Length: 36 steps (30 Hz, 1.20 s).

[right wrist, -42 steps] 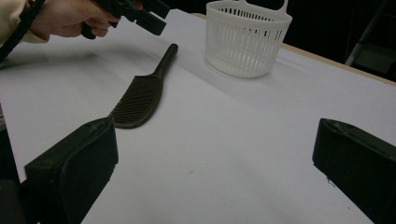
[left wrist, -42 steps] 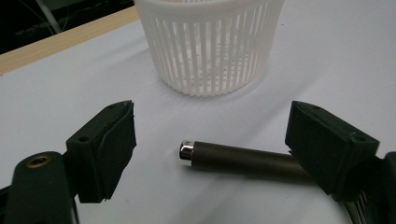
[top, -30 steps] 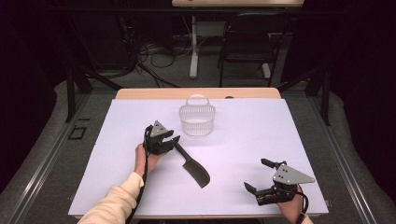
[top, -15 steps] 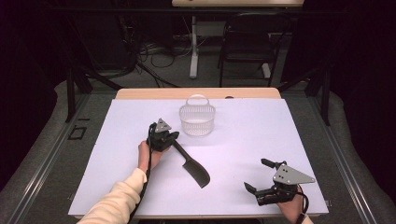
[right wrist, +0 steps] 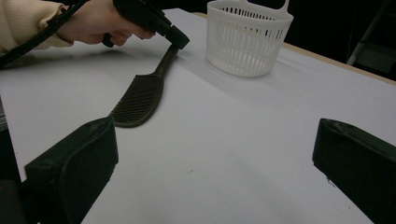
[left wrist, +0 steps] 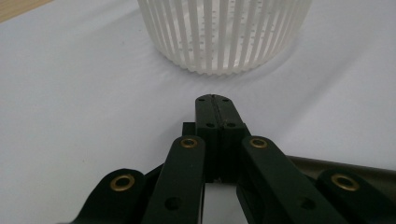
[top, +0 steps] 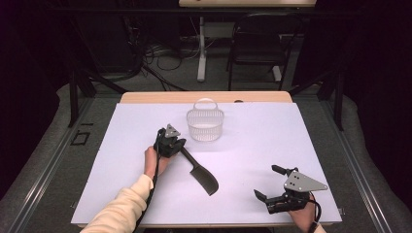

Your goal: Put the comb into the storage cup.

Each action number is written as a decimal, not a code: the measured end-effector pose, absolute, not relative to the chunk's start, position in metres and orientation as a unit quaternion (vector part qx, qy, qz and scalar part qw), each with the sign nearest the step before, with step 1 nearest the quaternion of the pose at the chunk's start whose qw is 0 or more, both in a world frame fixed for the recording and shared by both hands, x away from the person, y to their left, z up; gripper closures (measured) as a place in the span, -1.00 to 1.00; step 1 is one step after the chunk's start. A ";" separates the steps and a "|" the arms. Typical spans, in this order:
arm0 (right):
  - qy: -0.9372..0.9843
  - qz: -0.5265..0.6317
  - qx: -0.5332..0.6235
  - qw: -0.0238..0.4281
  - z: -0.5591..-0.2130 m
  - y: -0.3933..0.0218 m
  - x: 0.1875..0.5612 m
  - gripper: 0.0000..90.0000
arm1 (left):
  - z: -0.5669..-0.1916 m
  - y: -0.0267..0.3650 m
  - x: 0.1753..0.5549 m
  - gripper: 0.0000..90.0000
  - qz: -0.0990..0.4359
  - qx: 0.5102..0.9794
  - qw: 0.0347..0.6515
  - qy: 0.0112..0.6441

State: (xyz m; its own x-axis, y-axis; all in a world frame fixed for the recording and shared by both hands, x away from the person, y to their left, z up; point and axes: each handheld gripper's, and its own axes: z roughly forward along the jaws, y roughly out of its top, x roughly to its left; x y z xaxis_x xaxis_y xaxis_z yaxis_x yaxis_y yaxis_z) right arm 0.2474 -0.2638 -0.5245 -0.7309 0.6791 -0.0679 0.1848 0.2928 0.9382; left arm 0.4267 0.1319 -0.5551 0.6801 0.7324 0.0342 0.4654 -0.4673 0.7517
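Pinching the comb (top: pixel 199 173) handle, the left tool (top: pixel 178 144) sits just beside the basket (top: pixel 205 125); right tool (top: pixel 265 183) spread.

No readable text, label, brand, number or sign appears anywhere in these pictures.
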 end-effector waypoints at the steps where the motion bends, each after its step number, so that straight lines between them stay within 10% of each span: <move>1: 0.769 0.524 0.281 0.236 -0.525 -0.264 0.247 -1.00 | -0.555 0.132 0.427 1.00 0.180 0.839 0.371 0.355; 36: 0.773 0.517 0.283 0.234 -0.525 -0.263 0.247 -1.00 | -0.553 0.141 0.417 1.00 0.150 0.856 0.347 0.352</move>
